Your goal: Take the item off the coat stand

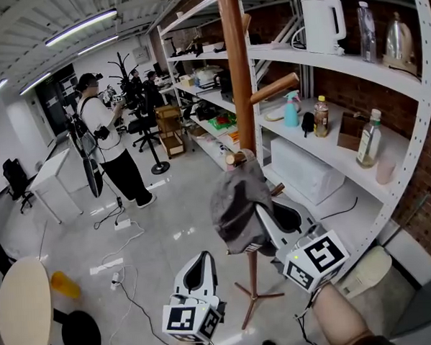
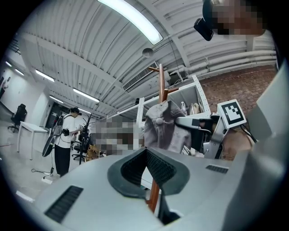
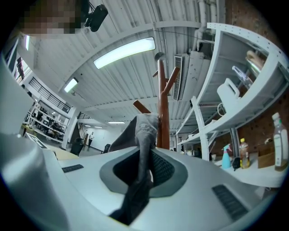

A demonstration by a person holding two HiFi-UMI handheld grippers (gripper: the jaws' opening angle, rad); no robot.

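Note:
A grey cap point(image 1: 235, 203) hangs on a low peg of the brown wooden coat stand point(image 1: 235, 73). My right gripper point(image 1: 261, 218) is shut on the cap's right side. In the right gripper view a fold of the grey cloth point(image 3: 142, 131) runs down between the closed jaws point(image 3: 144, 168), with the stand's pole point(image 3: 163, 113) just behind. My left gripper point(image 1: 201, 261) hangs lower and to the left of the cap, clear of it, with its jaws together and nothing in them. The left gripper view looks up past its jaws point(image 2: 146, 169) at the cap point(image 2: 162, 122) and the right gripper point(image 2: 195, 122).
White shelving point(image 1: 354, 67) runs along the right behind the stand, holding a kettle point(image 1: 323, 25), a spray bottle point(image 1: 291, 110) and bottles. The stand's feet point(image 1: 254, 297) spread on the floor below. A person point(image 1: 105, 138) stands far left; a round table point(image 1: 25, 311) and floor cables point(image 1: 124, 281) lie at the lower left.

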